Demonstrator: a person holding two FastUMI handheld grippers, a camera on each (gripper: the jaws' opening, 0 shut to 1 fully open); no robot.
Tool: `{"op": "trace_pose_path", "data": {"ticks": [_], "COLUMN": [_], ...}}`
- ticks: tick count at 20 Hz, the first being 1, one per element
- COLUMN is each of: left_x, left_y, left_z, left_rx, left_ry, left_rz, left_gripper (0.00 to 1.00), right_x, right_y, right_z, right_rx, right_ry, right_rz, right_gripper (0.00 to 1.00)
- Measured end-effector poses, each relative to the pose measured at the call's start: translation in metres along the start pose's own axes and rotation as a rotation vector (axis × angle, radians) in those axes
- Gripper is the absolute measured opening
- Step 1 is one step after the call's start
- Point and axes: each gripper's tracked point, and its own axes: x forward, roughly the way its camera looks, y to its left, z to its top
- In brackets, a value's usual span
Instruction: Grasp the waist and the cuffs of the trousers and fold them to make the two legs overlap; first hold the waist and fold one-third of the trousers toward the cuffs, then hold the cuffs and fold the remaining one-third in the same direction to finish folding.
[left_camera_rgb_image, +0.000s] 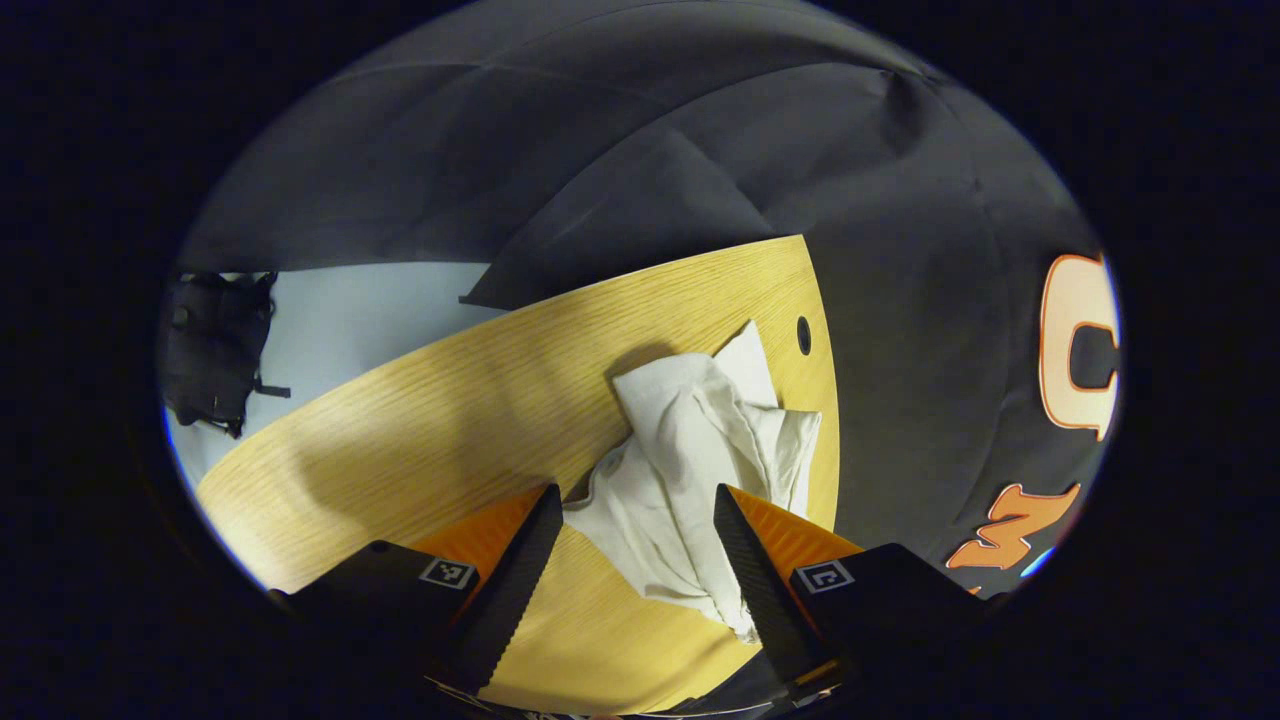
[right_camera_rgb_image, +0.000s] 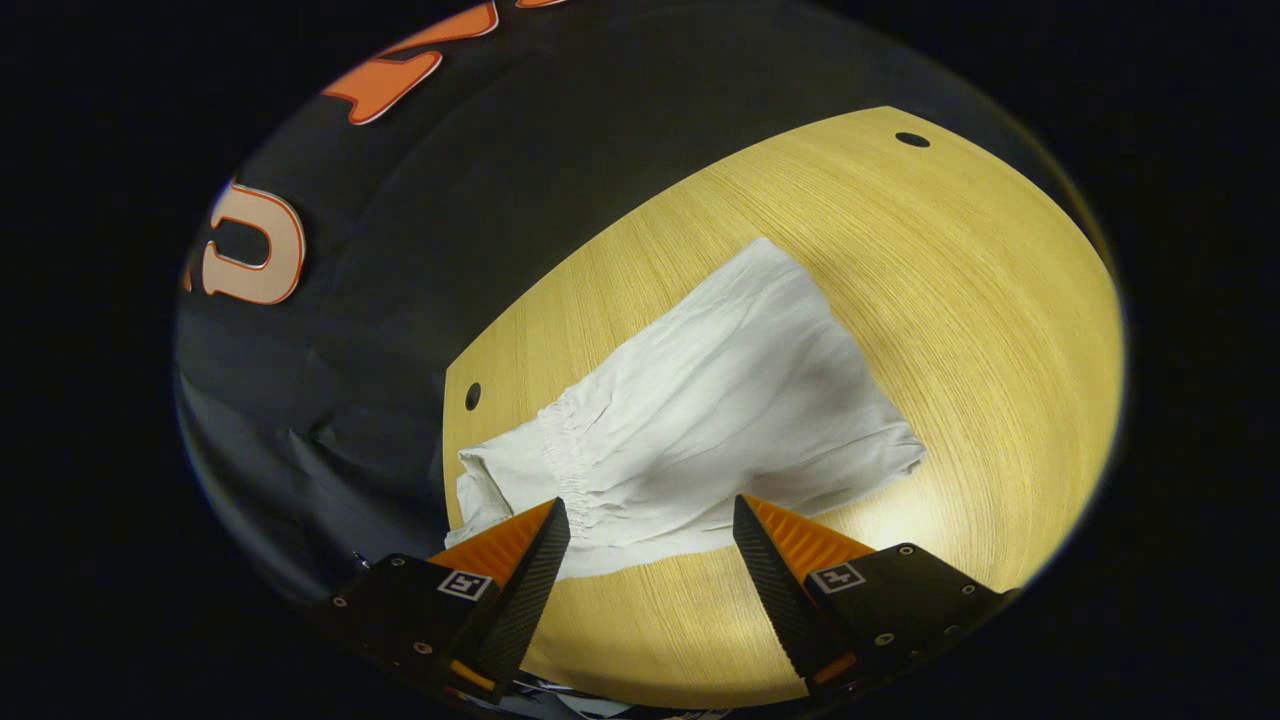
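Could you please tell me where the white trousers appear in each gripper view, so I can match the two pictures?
Left gripper view: the white trousers lie crumpled at lower centre, between the gripper's open fingers, near the wooden table's right edge.
Right gripper view: the white trousers lie spread across the centre, gathered waist at left.
Shared landmark: the dark round hole in the tabletop beside them.

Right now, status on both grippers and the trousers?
Left gripper open, right gripper open. Trousers on table, unheld. Nothing obstructing.

White trousers (right_camera_rgb_image: 700, 420) lie on the table (right_camera_rgb_image: 960, 330), right gripper (right_camera_rgb_image: 650, 520) spread above.
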Motion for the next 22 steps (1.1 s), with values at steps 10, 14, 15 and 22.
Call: {"op": "trace_pose_path", "data": {"ticks": [10,14,15,22], "left_x": [0.05,0.02,0.011,-0.056], "left_y": [-0.021,-0.075,-0.095,-0.244], "left_z": [0.015,0.014,0.012,-0.044], "left_rx": [0.124,0.27,0.3,0.45], "left_ry": [-0.075,-0.127,-0.144,-0.228], "left_rz": [0.142,0.066,0.037,-0.174], "left_gripper": [0.12,0.08,0.08,0.08], "right_x": [-0.016,-0.023,-0.027,-0.042], "right_y": [-0.035,-0.057,-0.061,-0.07], "right_z": [0.023,0.04,0.044,0.064], "right_rx": [0.088,0.074,0.064,0.034], "right_ry": [-0.026,-0.077,-0.085,-0.054], "right_rz": [0.008,-0.026,-0.029,0.059], "right_gripper": [0.99,0.99,0.98,0.98]}}
